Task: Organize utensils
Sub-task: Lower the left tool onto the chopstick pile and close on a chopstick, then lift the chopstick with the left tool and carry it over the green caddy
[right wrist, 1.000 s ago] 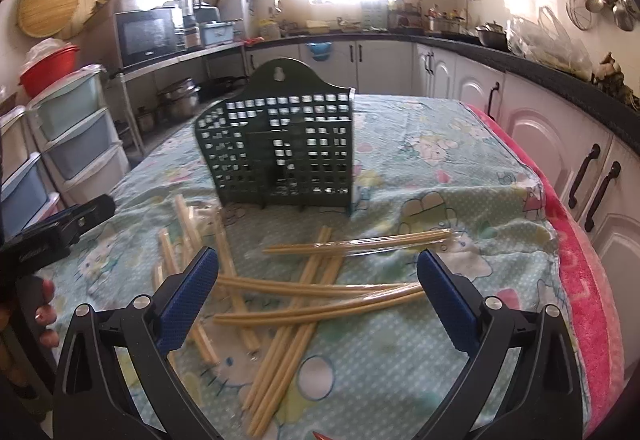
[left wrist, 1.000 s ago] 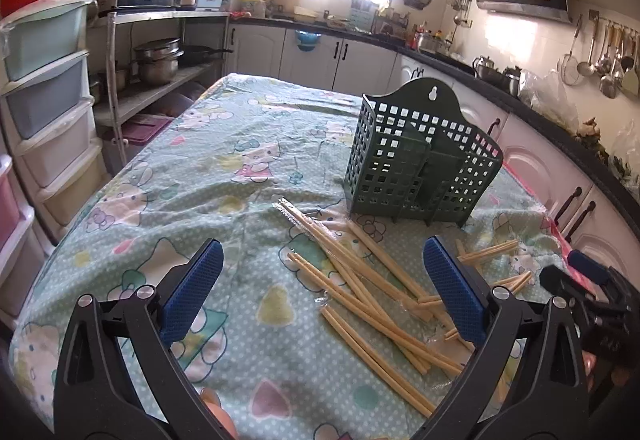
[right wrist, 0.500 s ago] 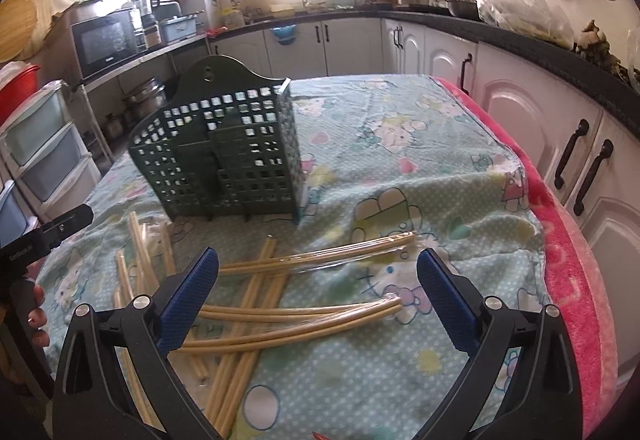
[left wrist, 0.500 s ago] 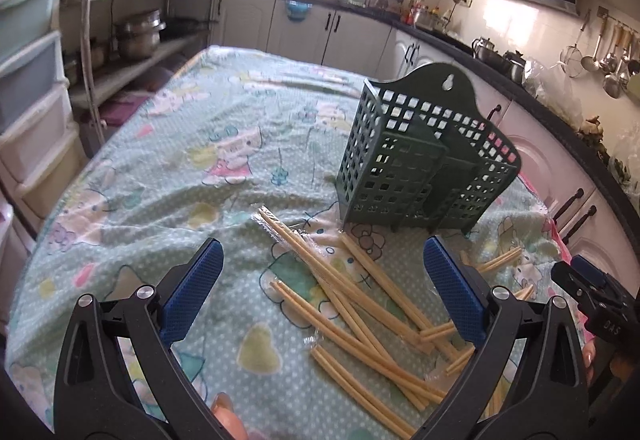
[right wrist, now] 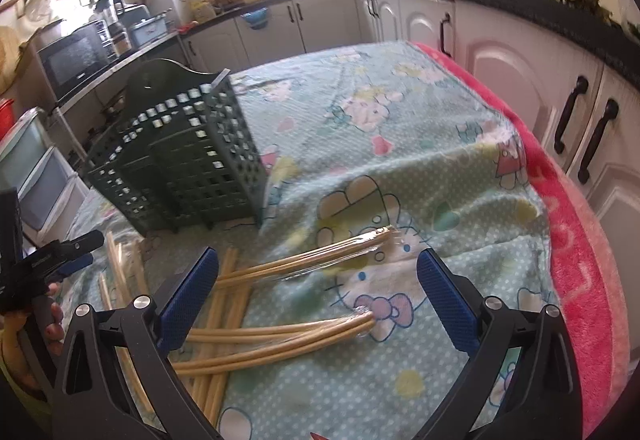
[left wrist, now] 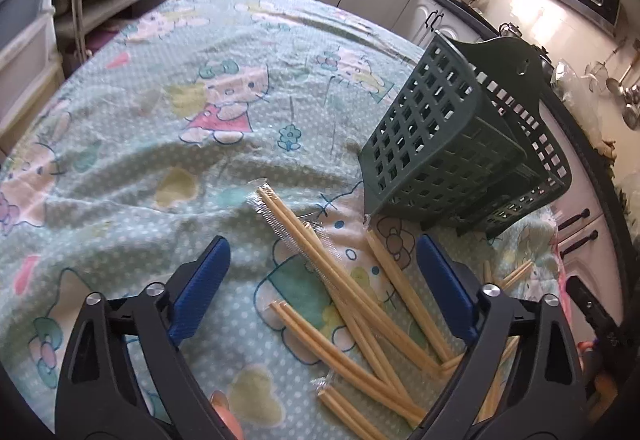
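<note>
Left wrist view: the left gripper (left wrist: 322, 282), jaws wide and just narrowing, nothing gripped, is held over wrapped chopsticks (left wrist: 344, 280). One pair should be straddled crosswise before closing. The right gripper (right wrist: 318, 292) is spread empty beside the green basket (right wrist: 180, 155).

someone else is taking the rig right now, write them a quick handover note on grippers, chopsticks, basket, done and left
Left gripper: open, nothing held, jaws just closing a little above the wrapped chopstick pairs.
Right gripper: open, empty, over two wrapped pairs near the table's pink edge.
Green utensil basket: upright on the tablecloth behind the chopsticks; no chopsticks seen in it.
Done: nothing sorted yet.
Left: pick up every scattered pair and stand it in the basket.
</note>
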Action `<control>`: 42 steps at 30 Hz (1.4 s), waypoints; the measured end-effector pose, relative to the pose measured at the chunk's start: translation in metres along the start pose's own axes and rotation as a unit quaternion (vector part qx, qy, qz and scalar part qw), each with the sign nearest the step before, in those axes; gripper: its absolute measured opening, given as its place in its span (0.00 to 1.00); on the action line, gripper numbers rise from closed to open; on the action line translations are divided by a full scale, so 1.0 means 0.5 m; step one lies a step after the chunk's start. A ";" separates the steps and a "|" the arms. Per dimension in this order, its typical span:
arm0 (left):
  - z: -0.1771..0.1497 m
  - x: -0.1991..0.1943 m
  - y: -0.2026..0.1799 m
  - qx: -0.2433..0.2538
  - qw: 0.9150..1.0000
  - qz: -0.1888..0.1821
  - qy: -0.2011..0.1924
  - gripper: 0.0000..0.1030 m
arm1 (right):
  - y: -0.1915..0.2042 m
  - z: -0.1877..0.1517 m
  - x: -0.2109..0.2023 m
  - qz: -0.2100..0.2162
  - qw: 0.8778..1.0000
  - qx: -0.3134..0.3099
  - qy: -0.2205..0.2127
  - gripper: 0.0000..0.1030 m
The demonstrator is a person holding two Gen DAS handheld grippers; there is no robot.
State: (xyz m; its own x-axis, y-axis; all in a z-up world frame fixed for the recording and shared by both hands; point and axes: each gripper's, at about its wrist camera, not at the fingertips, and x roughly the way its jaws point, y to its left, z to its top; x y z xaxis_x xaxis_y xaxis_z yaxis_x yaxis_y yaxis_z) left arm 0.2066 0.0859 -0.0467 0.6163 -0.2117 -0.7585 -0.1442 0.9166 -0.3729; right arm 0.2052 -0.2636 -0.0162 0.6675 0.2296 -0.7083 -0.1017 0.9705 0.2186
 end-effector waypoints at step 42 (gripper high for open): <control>0.067 -0.018 0.009 0.006 0.999 0.019 -0.037 0.06 | -0.071 0.082 0.004 0.118 0.987 0.103 -0.036 0.05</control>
State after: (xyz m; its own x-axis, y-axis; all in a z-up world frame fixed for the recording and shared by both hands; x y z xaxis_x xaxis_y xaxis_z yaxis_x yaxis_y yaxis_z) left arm 0.2262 0.1033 -0.0235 0.6656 -0.1508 -0.7309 -0.1600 0.9278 -0.3371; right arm 0.2401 -0.3008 0.0021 0.6952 0.4334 -0.5735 -0.1127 0.8536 0.5085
